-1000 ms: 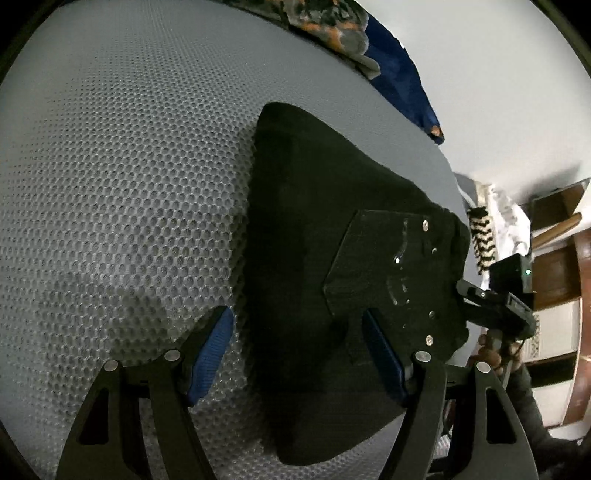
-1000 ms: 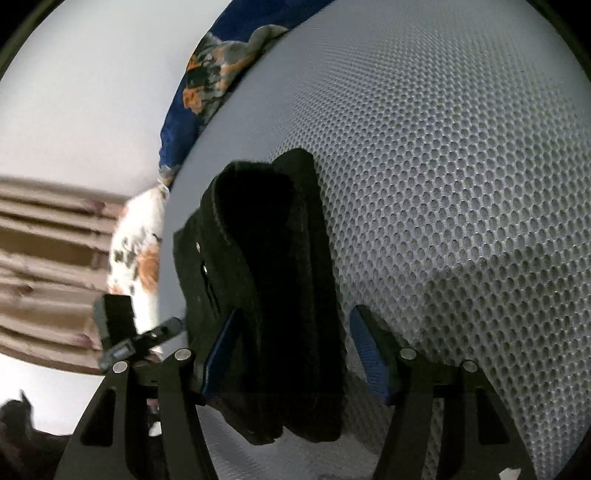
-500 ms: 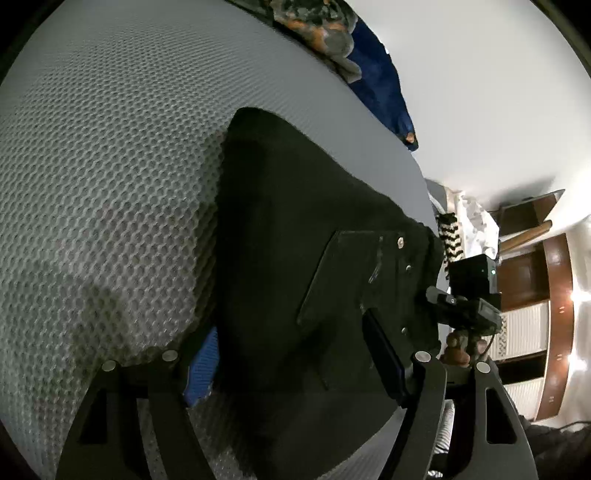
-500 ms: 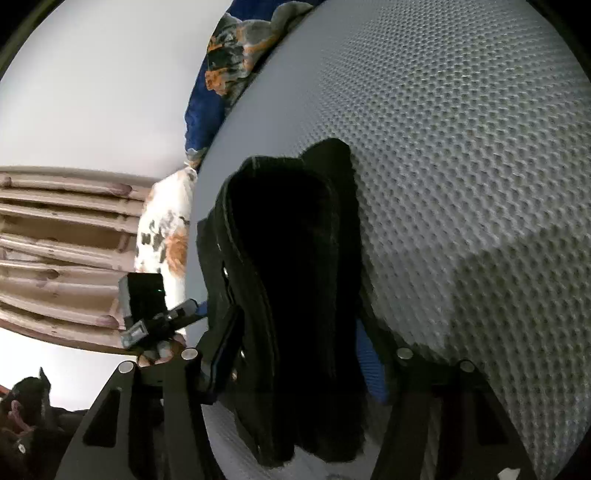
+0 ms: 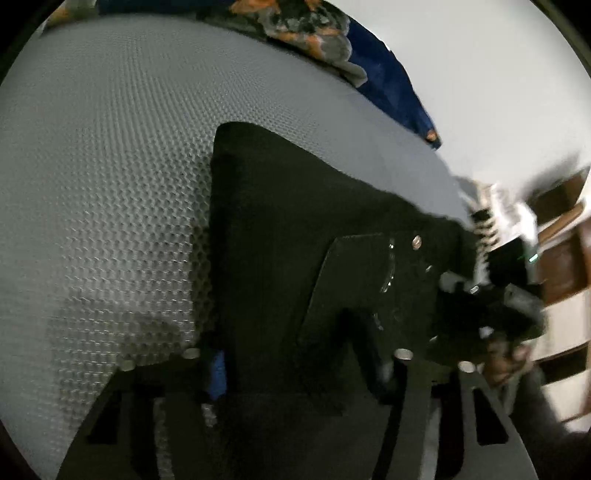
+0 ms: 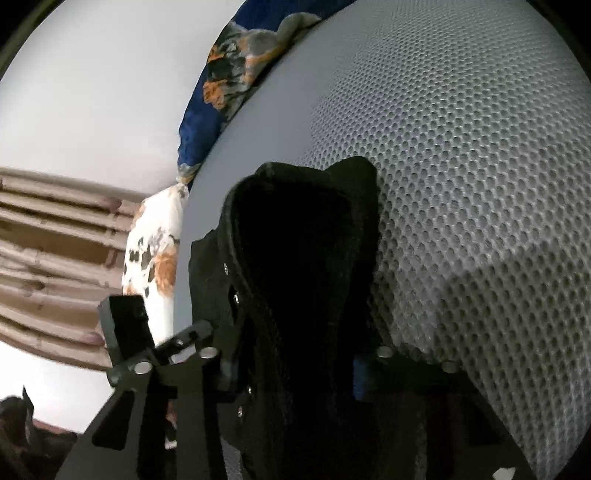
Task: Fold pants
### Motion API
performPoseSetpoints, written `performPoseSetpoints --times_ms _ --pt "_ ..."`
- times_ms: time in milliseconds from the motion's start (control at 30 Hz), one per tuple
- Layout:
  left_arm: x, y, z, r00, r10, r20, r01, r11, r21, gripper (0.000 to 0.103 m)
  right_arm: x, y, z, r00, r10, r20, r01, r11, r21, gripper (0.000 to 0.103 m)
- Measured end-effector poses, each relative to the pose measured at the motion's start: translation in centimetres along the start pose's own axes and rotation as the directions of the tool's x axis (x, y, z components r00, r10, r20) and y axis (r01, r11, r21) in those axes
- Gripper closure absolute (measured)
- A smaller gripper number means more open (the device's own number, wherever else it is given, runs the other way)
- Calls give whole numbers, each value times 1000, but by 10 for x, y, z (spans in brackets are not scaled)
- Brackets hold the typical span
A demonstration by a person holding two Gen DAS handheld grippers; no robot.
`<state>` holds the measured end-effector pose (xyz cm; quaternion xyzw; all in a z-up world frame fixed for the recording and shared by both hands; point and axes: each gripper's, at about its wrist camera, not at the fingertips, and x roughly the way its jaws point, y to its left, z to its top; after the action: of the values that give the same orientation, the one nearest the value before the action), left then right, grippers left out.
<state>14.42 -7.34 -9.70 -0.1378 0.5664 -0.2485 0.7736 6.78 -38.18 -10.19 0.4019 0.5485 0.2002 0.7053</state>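
Observation:
The black pants point(image 5: 295, 240) lie folded into a thick bundle on the grey mesh surface point(image 5: 110, 166), back pocket and rivets facing up. In the left wrist view my left gripper point(image 5: 295, 369) straddles the bundle's near edge; its jaws are closing, and the blue pad point(image 5: 218, 373) touches the cloth. My right gripper point(image 6: 291, 369) holds the opposite end of the pants point(image 6: 303, 240), also closing, with cloth filling the whole gap between its fingers. Each gripper shows in the other's view: the right one point(image 5: 491, 306) with a hand behind it, the left one point(image 6: 125, 332).
A blue patterned cloth point(image 5: 314, 29) point(image 6: 236, 74) lies along the far edge of the mesh surface point(image 6: 461, 147). A white floral pillow point(image 6: 155, 251) sits past the edge, beside beige slats point(image 6: 44, 240). Wooden furniture point(image 5: 561, 258) stands against the white wall.
Both grippers moved in over the ends of the pants and their fingers drew together onto the cloth. The blue pads, plain a second ago, are now mostly hidden by the fabric.

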Motion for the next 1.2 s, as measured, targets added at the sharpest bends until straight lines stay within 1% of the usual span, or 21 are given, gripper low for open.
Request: performPoseSetpoints --times_ms 33,67,133,233,367,433,567,667,833,933,1200 --pt "0 -4 -1 1000 20 9 -21 1000 12 55 -1 1 -1 1000 0 9 0 1000 6 70" --pt "-1 -6 -1 999 31 16 -31 999 14 58 -4 2 -3 1000 -6 20 6 1000 9 72" --pt "-3 -10 -1 999 47 24 -47 999 23 67 -5 9 -5 999 -28 35 27 1000 3 74" --pt "-9 -18 0 997 70 39 -73 996 60 78 -8 23 -9 997 -44 59 45 999 -13 78" --pt "-16 -19 3 996 70 51 -73 995 68 81 -6 42 -7 995 -63 71 65 998 -26 79" --pt "-22 -16 5 996 65 57 -69 995 67 81 -3 49 -4 996 -56 72 58 998 -25 79" --pt "-34 -7 16 994 69 85 -74 995 65 82 8 63 10 996 -45 75 48 998 -37 79" --pt "-43 3 30 990 82 111 -89 994 63 82 20 73 29 997 -33 74 37 998 -52 79" --pt "-49 15 65 980 126 155 -137 988 63 82 41 84 62 997 -17 73 22 997 -68 79" --pt "-50 22 90 974 151 169 -164 984 66 82 55 91 85 997 -16 70 21 997 -78 79" --pt "-49 39 142 965 185 187 -199 978 59 82 83 105 134 997 -51 62 58 992 -110 80"
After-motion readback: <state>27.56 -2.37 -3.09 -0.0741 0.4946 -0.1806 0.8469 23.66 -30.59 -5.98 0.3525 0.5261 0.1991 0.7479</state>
